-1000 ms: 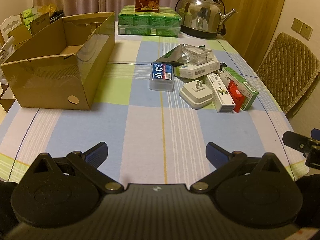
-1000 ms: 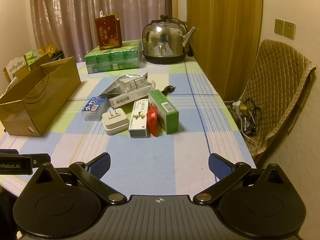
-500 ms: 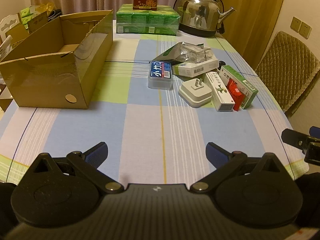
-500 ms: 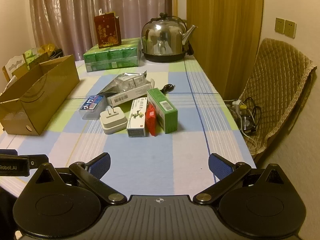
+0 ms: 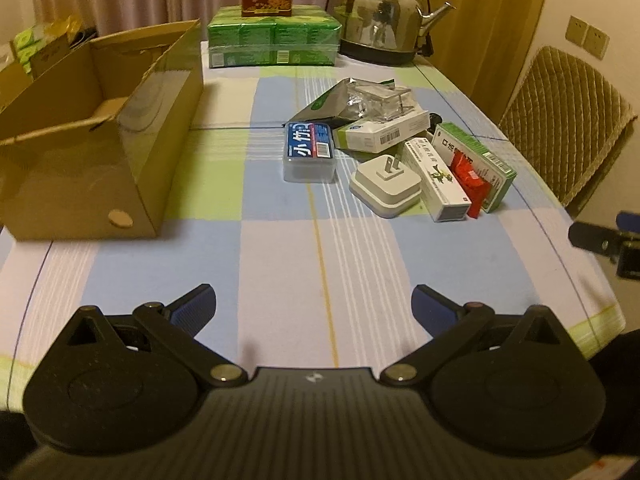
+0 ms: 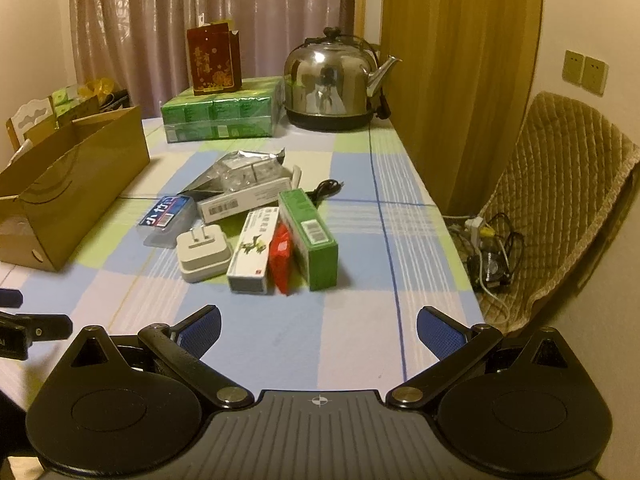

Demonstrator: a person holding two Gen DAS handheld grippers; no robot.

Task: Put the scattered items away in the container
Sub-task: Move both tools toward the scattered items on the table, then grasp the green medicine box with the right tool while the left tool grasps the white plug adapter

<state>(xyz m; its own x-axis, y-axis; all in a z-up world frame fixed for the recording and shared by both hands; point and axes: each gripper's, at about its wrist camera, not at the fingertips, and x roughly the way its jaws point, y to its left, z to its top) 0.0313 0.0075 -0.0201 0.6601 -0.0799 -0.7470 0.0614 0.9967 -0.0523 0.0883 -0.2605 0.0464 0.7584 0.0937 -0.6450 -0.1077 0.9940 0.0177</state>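
Left gripper and right gripper both hover above the near edge of a checked tablecloth, each with its blue-padded fingers spread wide and nothing between them. An open cardboard box, the container, stands on the left side of the table, its inside apparently bare as far as the view reaches. The scattered items lie in a cluster to the right of the box, well apart from it: a clear plastic case with a blue label, a white plug adapter with its prongs up, a white carton, a red packet wedged between that carton and a green carton, a second white carton, and a foil pouch beneath crumpled clear packaging. At the far end stand a steel kettle and a stack of green packs with a red gift bag on top. A padded chair stands to the right of the table.
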